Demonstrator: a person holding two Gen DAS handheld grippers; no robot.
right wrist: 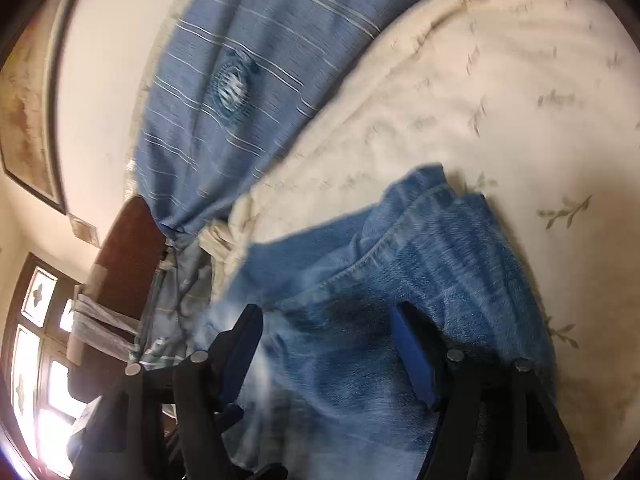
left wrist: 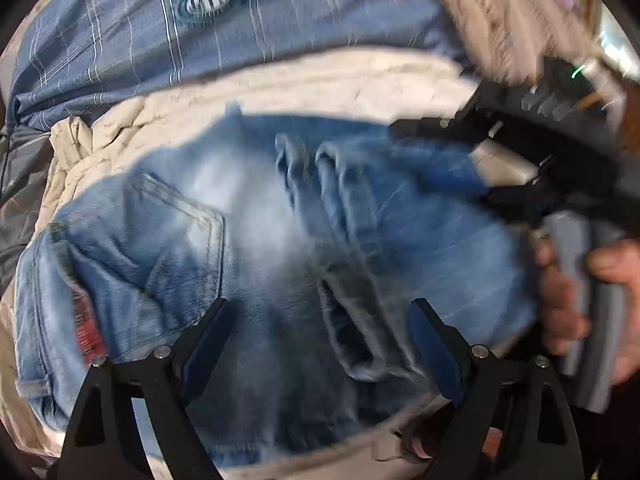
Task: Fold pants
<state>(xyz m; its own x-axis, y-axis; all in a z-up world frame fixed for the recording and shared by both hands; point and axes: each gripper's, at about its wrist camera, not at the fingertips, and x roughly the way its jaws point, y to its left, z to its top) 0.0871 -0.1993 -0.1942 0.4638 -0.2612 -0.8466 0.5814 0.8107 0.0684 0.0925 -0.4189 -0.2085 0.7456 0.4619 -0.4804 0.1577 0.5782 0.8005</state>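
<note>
My left hand-held gripper (left wrist: 320, 344) hangs over the pants (left wrist: 256, 248), jaws wide apart, clamping nothing; the denim lies directly beneath and beyond the fingers. My right hand-held gripper (right wrist: 332, 344) stands with jaws apart over a denim fold, pads not pressing it. The pants lie bunched on the cream bedspread (right wrist: 500, 92), near the blue striped pillow (left wrist: 224, 28) at the far side.

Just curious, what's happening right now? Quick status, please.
Both claws, left and right, open, holding nothing. Jeans bunched on cream quilt. Blue pillow behind, not blocking.
</note>
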